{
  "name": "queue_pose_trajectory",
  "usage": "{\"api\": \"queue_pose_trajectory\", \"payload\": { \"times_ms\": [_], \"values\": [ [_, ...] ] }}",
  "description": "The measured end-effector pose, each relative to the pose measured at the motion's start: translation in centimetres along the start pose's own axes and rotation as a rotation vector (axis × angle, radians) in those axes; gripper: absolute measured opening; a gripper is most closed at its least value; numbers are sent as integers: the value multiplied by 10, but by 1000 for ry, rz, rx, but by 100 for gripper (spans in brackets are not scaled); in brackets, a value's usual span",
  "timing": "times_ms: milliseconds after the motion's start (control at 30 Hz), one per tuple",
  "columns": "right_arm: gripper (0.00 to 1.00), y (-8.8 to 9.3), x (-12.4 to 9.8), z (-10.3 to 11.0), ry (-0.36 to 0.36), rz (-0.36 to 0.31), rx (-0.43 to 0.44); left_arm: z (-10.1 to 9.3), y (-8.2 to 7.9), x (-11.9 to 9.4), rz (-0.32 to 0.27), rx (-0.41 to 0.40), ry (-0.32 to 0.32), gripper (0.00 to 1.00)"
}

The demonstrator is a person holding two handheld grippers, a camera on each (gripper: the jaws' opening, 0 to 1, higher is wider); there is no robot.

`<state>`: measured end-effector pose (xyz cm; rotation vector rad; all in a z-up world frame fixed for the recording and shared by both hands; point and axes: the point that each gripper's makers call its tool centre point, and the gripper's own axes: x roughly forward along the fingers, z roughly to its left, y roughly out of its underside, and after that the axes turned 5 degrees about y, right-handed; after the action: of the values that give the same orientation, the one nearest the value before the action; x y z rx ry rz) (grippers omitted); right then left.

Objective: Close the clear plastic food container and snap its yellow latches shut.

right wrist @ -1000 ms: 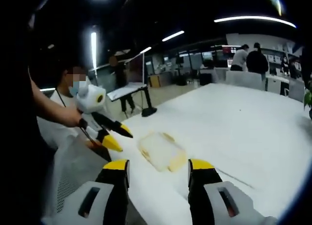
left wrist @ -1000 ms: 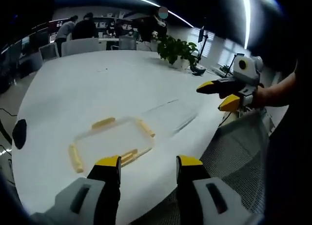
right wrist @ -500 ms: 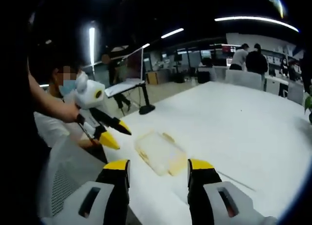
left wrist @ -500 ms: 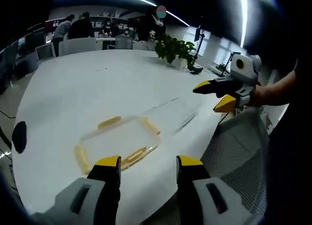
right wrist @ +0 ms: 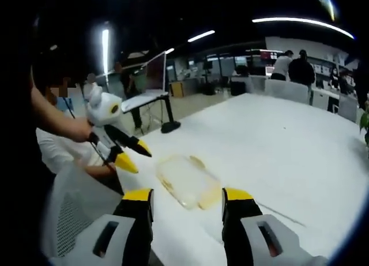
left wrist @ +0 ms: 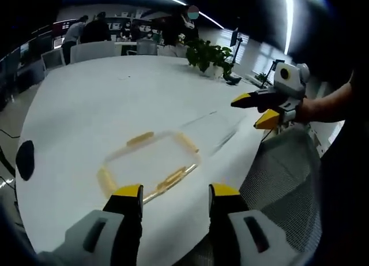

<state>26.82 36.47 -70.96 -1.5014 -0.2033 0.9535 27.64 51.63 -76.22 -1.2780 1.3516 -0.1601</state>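
A clear plastic food container [left wrist: 151, 162] with yellow latches on its sides lies flat on the white table [left wrist: 115, 98], near the front edge. My left gripper [left wrist: 174, 192] hovers open just short of it, nothing between its jaws. In the right gripper view the same container [right wrist: 185, 180] lies ahead of my open right gripper [right wrist: 187, 196]. The right gripper [left wrist: 262, 110] enters the left gripper view from the right, held off the table's edge, jaws parted. The left gripper [right wrist: 131, 153] appears at the left of the right gripper view, jaws apart.
A grey mesh chair [left wrist: 282, 179] stands at the table's near edge. A potted plant [left wrist: 209, 58] and a desk lamp [left wrist: 236, 47] sit at the far side. People and chairs [left wrist: 92, 38] are in the background. A dark round object [left wrist: 24, 160] lies at the table's left edge.
Both views have shifted slightly as the hands moved. The container now sits a little farther right in the left gripper view. Both grippers stay open and apart from it.
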Motion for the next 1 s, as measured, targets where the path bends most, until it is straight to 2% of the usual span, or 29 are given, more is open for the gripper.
{"api": "queue_pose_trajectory", "payload": {
  "times_ms": [200,567,1000],
  "values": [
    [47,-2,7,0,11,9,-7,11,-1,-1,8,13,3,44],
    [47,0,15,0,31,21,-7,20,2,2,23,29,24,44],
    [46,-3,33,-4,15,47,-26,39,-2,4,37,37,30,44]
  ]
}}
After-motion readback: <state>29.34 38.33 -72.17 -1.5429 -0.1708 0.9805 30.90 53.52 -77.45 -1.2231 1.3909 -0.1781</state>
